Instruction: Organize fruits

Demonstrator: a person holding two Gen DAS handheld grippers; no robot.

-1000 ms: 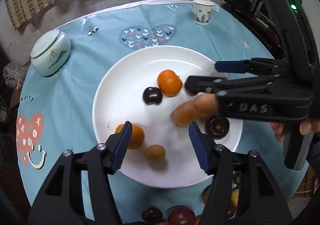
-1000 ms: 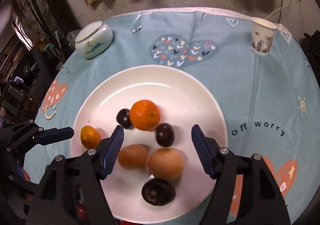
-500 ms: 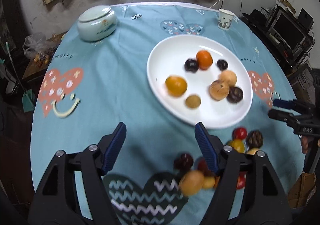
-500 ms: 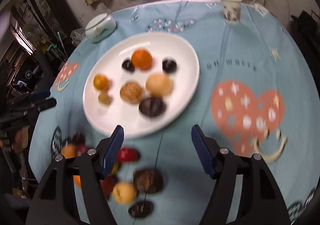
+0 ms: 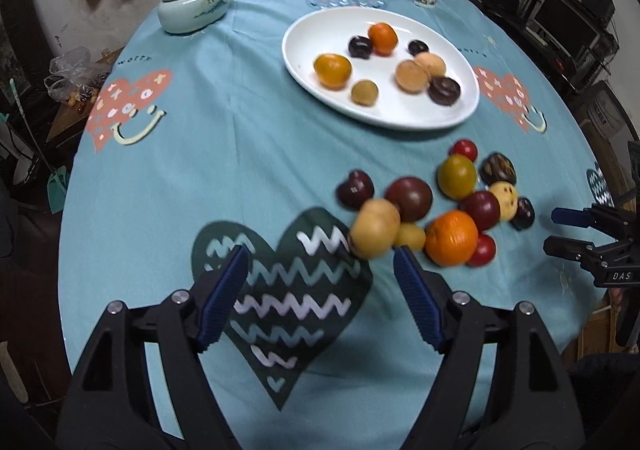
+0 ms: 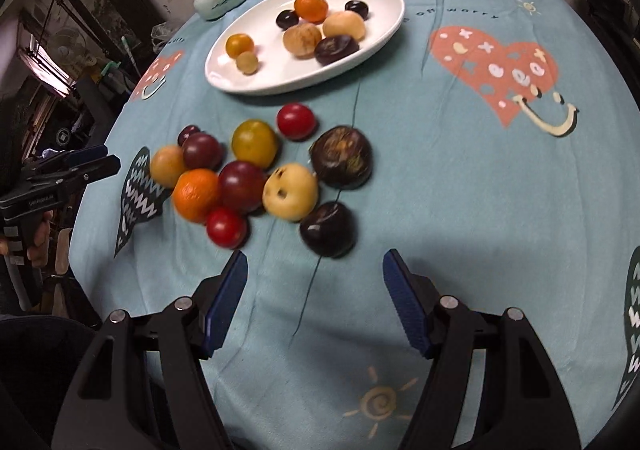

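Both claws, left gripper [image 5: 320,274] just widened and right gripper [image 6: 314,276], hang released and empty above the blue cloth-covered table [image 6: 460,185], near a loose fruit pile [image 6: 256,169] below the white oval plate [image 6: 224,69].

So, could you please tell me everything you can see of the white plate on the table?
The white plate is round and shallow, glossy like glazed ceramic, lying flat on the blue tablecloth beyond the loose pile of fruit. It holds eight pieces: two orange citrus, a small yellowish round fruit, two tan ones side by side, and three dark purple ones. Much of its near and left surface is bare. Neither gripper touches it; the nearest loose fruit, a red one, lies just off its rim.
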